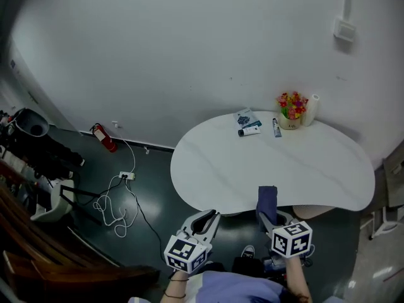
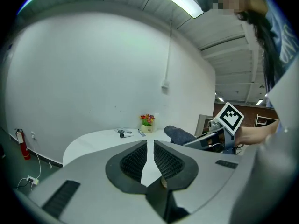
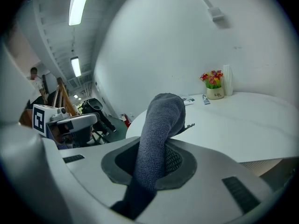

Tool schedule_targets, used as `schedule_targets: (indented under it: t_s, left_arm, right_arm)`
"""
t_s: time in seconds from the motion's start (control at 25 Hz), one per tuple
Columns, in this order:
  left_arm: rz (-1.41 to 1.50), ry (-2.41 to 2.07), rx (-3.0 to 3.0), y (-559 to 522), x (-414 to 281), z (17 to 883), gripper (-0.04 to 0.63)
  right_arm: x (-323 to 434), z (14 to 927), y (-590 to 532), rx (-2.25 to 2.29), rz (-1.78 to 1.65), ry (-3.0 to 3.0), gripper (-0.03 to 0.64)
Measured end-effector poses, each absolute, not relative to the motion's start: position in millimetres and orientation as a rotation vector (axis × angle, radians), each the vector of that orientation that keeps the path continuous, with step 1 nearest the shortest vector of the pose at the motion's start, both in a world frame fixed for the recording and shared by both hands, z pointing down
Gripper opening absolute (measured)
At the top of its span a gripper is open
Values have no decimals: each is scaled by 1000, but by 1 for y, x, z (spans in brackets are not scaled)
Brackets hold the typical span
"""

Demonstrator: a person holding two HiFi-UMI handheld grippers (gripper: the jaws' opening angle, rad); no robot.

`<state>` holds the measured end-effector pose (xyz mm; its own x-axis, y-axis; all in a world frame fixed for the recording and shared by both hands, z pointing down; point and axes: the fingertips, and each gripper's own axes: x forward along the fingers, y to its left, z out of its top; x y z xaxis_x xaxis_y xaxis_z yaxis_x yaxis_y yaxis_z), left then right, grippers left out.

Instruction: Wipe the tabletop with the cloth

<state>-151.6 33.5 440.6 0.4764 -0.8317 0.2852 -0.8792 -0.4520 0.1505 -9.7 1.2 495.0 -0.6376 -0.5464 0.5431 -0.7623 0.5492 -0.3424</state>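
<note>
The person is holding both tongs low in front of the body, near the front edge of a white, rounded, kidney-shaped worktop (image 1: 315, 169).

The right tongs (image 1: 267, 214) are clamping a dark blue-grey knitted cloth (image 1: 266, 197). In the right gripper view the cloth (image 3: 160, 134) is filling the space between the two black pads, rising as a thick roll and bending over at its top. From the head view its free end is lying over the front edge of the worktop; whether it is touching the surface cannot be told.

The left tongs (image 1: 210, 216) are hovering over the dark floor (image 1: 151, 194), just left of that front edge and beside the right tongs. In the left gripper view the left tongs (image 2: 148, 146) are holding nothing, and their jaws are standing almost together, with only a thin slit of white worktop showing between them. That view is also catching the cloth (image 2: 180, 135) to the right.

At the far side of the worktop, well apart from the cloth, a small pot of red and yellow flowers (image 1: 291, 109) is standing just beside a white upright cylinder (image 1: 310, 109). A few small tubes and a packet (image 1: 249, 124) are lying to their left. By the wall on the floor are resting a red fire extinguisher (image 1: 104, 137) and a white power strip with a coiled cable (image 1: 126, 176).
</note>
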Motion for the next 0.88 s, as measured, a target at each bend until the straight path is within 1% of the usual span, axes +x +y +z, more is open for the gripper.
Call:
schedule_targets:
  t_s: [0.36, 0.6, 0.88]
  left_arm:
    - [263, -1566, 2373, 25, -132, 444, 37]
    - [273, -1638, 2324, 16, -153, 445, 37]
    - [269, -1636, 2329, -19, -177, 447, 37]
  right_arm:
    - [2, 498, -29, 943, 789, -2462, 69]
    - [-7, 497, -50, 915, 788, -2480, 68]
    - [-25, 496, -88, 936, 766, -2472, 69]
